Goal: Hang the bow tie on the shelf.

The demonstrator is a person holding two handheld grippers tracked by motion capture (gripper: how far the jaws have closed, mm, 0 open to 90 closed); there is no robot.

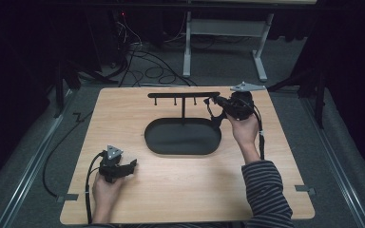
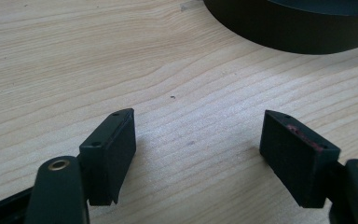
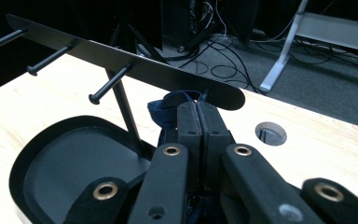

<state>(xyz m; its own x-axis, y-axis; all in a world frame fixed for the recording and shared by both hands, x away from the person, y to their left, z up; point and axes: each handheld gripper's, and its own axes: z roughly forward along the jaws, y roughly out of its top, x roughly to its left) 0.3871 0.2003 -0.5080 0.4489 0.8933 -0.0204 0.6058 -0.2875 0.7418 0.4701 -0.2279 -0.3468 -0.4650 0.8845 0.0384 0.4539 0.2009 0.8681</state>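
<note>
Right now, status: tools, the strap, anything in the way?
Right tool shut on dark blue strap, at the rack's end peg. Left tool open, empty, on the table. Nothing in the way.

Bright tabletop — dark, dim surroundings

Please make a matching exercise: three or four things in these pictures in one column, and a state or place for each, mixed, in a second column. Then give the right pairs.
1. left hand-held gripper
2. right hand-held gripper
3. oval tray
4. dark blue strap

A. pinched between closed jaws
B. jaws wide apart over bare wood
C. jaws closed, beside the end of the peg bar
D. black, lying in the middle of the table

Pairs: 1-B, 2-C, 3-D, 4-A
</note>
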